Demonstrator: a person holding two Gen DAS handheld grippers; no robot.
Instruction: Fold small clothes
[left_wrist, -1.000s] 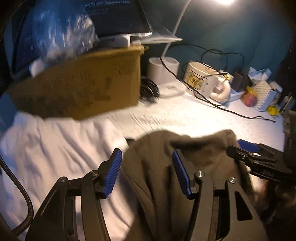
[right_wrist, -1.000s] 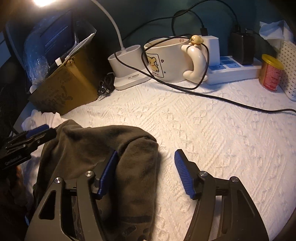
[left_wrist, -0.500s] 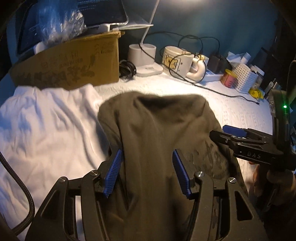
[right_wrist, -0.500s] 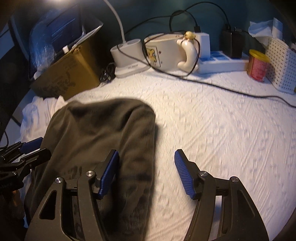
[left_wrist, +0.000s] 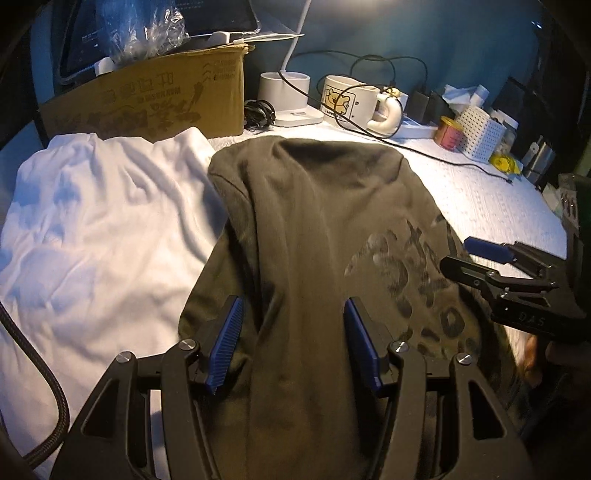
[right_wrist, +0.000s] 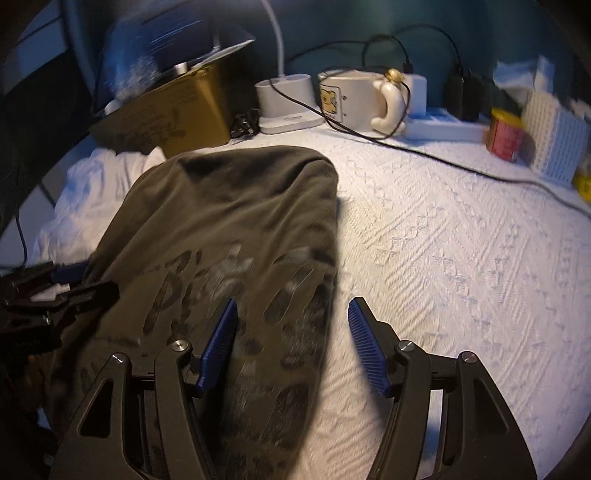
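The left gripper stands about half open over the near part of a dark olive cotton T-shirt with a cracked, darker print; cloth lies between its ribbed blue pads, but they do not look pressed onto it, so I judge nothing is pinched. The right gripper is a little wider open — its left pad sits over the shirt's printed right edge and its right pad over bare cover, again with no grip that shows. The shirt lies lengthwise as a long band, rounded at its far end and running out of sight under both tools, so it seems already narrowed by side folds. The step in hand looks like laying it out or smoothing it; the next move would call for pinching the near hem on both sides and carrying it far, to halve the length. The knit is soft and limp, so it should crease easily yet slide. It rests on a white quilted cover with a raised woven pattern, its left edge overlapping a crumpled white garment. Further off stand a brown printed cardboard box, a cream ceramic mug with a cartoon bear and a thin black cable.
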